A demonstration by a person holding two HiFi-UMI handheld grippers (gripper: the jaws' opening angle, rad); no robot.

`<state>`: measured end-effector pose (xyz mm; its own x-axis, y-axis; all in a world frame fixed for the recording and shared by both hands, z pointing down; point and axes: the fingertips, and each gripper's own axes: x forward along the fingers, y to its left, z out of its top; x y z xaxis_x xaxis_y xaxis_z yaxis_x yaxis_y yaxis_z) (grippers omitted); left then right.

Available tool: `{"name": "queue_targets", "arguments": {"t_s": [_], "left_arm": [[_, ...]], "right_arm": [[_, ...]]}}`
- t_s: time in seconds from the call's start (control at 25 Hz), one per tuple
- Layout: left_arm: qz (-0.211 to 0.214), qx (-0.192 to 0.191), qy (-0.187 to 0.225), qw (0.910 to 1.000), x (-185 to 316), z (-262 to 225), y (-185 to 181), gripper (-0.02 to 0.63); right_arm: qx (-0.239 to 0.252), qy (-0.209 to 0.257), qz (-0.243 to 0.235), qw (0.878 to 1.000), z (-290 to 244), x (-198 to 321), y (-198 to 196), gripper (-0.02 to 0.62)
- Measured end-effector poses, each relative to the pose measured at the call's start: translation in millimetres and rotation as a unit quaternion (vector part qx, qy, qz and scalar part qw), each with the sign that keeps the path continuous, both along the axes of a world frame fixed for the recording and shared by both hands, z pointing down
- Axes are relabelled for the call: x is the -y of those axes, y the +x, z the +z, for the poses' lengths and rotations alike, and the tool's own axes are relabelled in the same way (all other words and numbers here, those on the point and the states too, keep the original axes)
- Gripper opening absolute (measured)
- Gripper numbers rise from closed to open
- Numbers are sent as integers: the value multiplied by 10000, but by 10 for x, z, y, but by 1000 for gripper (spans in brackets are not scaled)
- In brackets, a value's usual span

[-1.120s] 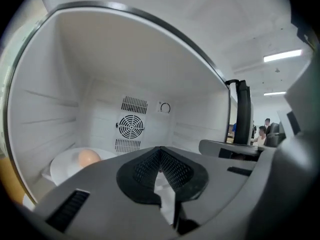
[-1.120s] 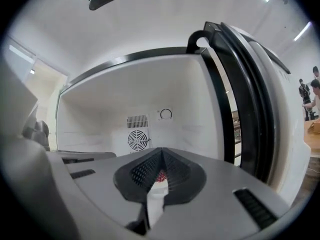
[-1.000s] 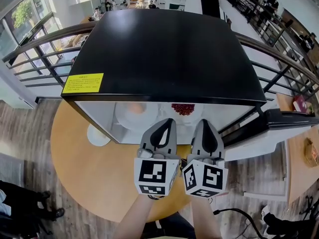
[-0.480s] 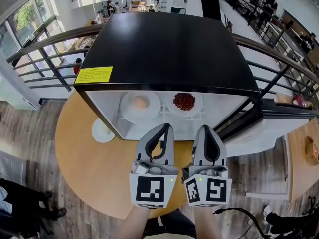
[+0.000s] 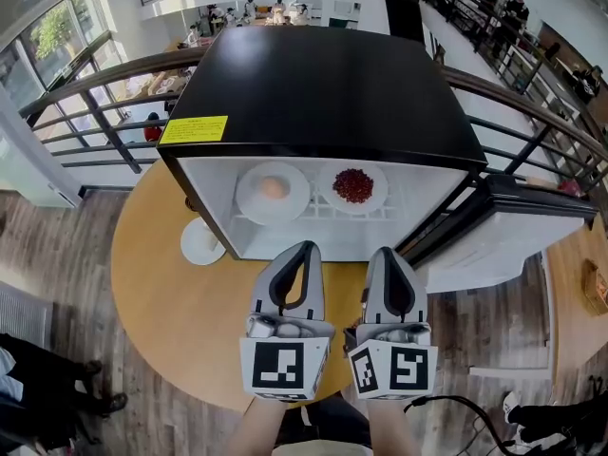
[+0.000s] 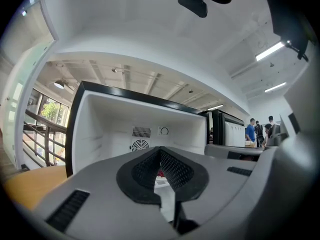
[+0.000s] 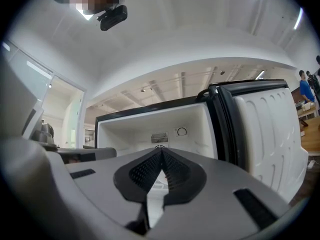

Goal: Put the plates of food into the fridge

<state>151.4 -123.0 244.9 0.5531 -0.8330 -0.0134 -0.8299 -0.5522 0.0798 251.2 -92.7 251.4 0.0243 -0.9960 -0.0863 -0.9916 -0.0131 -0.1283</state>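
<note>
now | left claw [image 5: 305, 249] closed, empty | right claw [image 5: 382, 253] closed, empty | plates [image 5: 273, 191] inside fridge [image 5: 323, 84]

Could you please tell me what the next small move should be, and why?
Probably bring the right gripper to the open fridge door and push it shut: the plate with pale food and the plate with red food both sit on the fridge shelf, and it and the left gripper are shut, holding nothing.

Left gripper [image 5: 305, 249] and right gripper [image 5: 385, 254] side by side, fingers [image 6: 145, 170] closed (both empty), pointing forward
</note>
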Motion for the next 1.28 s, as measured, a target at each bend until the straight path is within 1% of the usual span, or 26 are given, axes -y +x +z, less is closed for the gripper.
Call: {"name": "queue_targets", "arguments": {"t_s": [0.24,0.44,0.56,0.68,0.8,0.92,1.0,1.16,1.28], "left_arm": [[-84,4,81,9999,-92,-40,-80,8],[-223,-34,-28,9997,-155,-45,-170,8],[-356,-64,13,9993,-189,-51,-306,8],[-669,11,171,9976,-218,-69,-570,8],[-1159,57,116,9932,-293,-62,-939,8],[-1575,-182,-83,9873,-399,-56,-1324,8],[-1869,-245,-152,9820,-489,-51,-1572,8],[-2377,-211,-235,9708,-680,-18,-2039,8],[-2740,-278,-331,9607,-828,19,-2337,8]], "right_arm": [[105,67,-62,9999,-35,-88,-39,14],[155,103,-226,9996,-52,-115,-130,14],[162,167,-434,9988,-74,-137,-242,14],[157,228,-807,9964,-88,-129,-419,14],[153,218,-1227,9921,-77,-109,-622,14],[224,203,-1516,9880,-67,-114,-806,14],[261,186,-1715,9847,-51,-120,-940,14],[331,113,-2071,9777,-10,-147,-1201,14],[336,69,-2266,9734,8,-169,-1327,14]]}}
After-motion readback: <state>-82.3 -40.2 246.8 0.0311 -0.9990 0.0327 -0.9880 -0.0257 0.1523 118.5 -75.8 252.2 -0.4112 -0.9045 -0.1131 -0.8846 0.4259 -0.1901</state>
